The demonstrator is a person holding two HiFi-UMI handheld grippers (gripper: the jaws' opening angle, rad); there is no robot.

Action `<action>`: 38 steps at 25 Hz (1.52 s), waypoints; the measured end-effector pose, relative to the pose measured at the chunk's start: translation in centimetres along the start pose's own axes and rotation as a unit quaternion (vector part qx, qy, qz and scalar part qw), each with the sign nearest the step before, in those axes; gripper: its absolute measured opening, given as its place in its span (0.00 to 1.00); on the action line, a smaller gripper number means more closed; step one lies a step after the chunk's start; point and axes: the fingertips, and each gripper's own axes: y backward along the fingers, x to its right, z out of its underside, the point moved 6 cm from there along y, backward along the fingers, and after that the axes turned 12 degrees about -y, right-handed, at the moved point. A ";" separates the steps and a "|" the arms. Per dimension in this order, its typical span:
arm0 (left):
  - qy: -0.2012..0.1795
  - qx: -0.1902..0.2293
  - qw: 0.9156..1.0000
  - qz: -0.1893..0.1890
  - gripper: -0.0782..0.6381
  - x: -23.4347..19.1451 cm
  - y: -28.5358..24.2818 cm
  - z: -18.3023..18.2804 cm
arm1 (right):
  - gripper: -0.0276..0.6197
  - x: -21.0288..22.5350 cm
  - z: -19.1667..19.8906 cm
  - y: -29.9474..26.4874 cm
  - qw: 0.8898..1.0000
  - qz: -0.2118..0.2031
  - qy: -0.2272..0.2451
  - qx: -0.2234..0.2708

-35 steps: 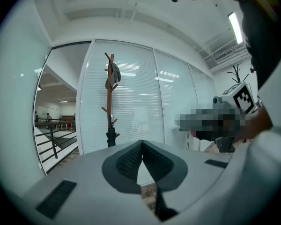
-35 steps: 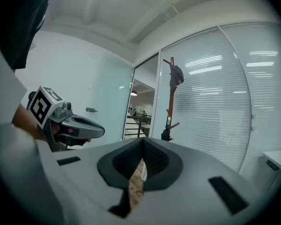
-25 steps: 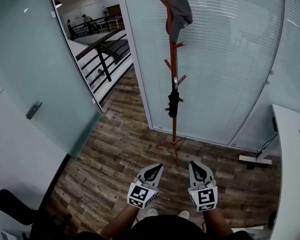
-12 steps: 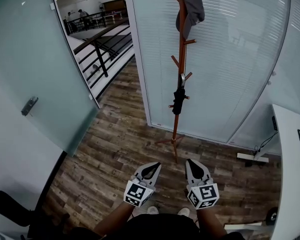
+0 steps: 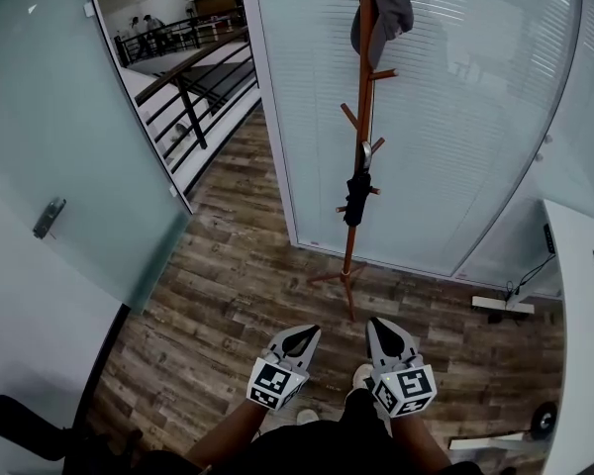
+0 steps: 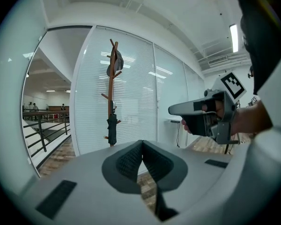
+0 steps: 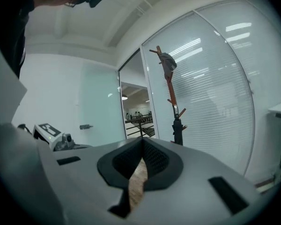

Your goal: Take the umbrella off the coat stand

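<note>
A tall orange-brown coat stand [image 5: 362, 137] rises in front of a glass wall with blinds. A folded black umbrella [image 5: 355, 199] hangs by its strap from a low peg, and a grey cap [image 5: 387, 10] hangs near the top. My left gripper [image 5: 302, 333] and right gripper [image 5: 378, 325] are side by side, low in the head view, well short of the stand. Both are shut with nothing held. In the left gripper view the umbrella [image 6: 112, 130] is far ahead, beyond the left gripper [image 6: 142, 142]. The right gripper view shows the umbrella [image 7: 178, 131] beyond the right gripper [image 7: 143, 140].
An open frosted glass door [image 5: 69, 137] with a handle [image 5: 48, 218] stands at the left. Behind it run a stair railing [image 5: 183, 92] and distant people [image 5: 144, 26]. A white desk [image 5: 584, 354] fills the right edge, with cables [image 5: 510, 300] below it. The floor [image 5: 228, 305] is wood plank.
The person has stepped toward the stand, which now looks nearer and more central. Both grippers stay shut and have come forward with the body. A shoe now shows between them.
</note>
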 end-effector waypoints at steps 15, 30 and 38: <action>0.025 -0.005 0.999 -0.035 0.13 -6.4 -15.3 -2.6 | 0.05 11.3 -7.3 -10.7 0.997 -0.060 0.050 -0.010; 0.027 -0.013 0.996 -0.083 0.13 -10.0 -22.8 -3.7 | 0.05 19.4 -8.5 -17.8 0.995 -0.073 0.048 -0.036; 0.025 -0.028 0.997 -0.064 0.13 -14.6 -25.9 -2.0 | 0.05 20.4 -8.6 -22.5 0.997 -0.042 0.053 -0.042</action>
